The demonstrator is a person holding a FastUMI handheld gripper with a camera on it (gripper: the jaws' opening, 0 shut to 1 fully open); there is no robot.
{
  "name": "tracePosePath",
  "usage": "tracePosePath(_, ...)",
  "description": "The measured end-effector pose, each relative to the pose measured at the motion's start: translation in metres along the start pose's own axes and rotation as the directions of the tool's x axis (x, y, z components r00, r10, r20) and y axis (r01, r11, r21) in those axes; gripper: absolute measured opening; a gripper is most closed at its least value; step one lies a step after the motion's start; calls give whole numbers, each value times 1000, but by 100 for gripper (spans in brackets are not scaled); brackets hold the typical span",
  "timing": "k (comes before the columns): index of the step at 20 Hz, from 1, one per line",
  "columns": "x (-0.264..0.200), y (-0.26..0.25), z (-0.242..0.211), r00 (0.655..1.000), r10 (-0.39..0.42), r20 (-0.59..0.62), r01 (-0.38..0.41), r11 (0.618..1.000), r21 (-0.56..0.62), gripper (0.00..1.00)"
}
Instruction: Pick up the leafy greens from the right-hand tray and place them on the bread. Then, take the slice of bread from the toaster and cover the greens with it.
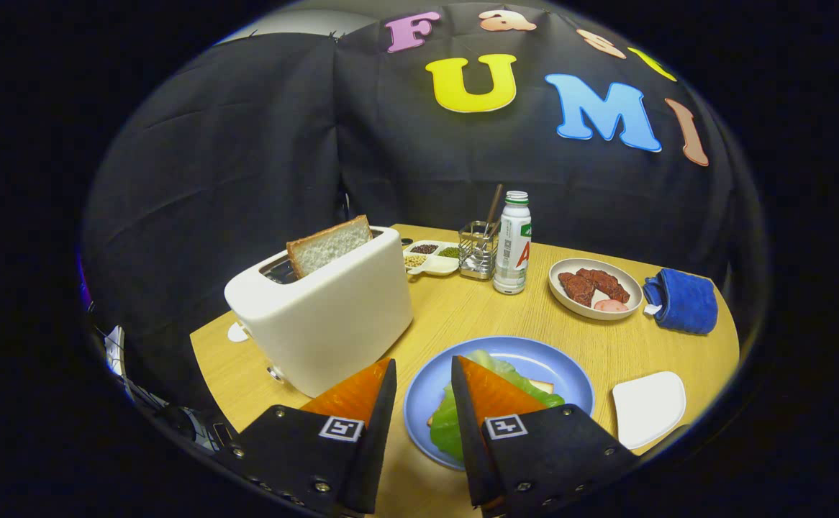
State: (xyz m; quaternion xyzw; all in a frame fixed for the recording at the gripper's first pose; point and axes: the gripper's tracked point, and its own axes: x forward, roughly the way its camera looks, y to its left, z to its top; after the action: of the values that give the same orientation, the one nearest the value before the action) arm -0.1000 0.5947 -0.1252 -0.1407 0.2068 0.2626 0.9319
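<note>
Gripper (423, 370), fingers parted and empty, at lower centre above the blue plate (534, 356) where greens (448, 424) cover what seems bread; next—the bread slice (327, 246), upright in the toaster (333, 309) at centre left—light, crumbly, best pinched across its exposed top edge.

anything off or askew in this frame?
Nothing stands out. Bread slice leans in the toaster slot; greens lie on the blue plate. Gripper open above the plate, holding nothing.
</note>
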Motion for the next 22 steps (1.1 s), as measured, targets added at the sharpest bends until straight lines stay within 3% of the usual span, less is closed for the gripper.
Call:
tracePosePath(4,-12,15,23,978,-161,130,170,984,-57,47)
tracePosePath(10,-6,81,59,959,-124,255,138,990,-39,48)
tracePosePath(14,17,119,62,968,-80,236,86,996,-17,48)
tracePosePath(22,56,125,73,955,-189,230,196,981,-5,47)
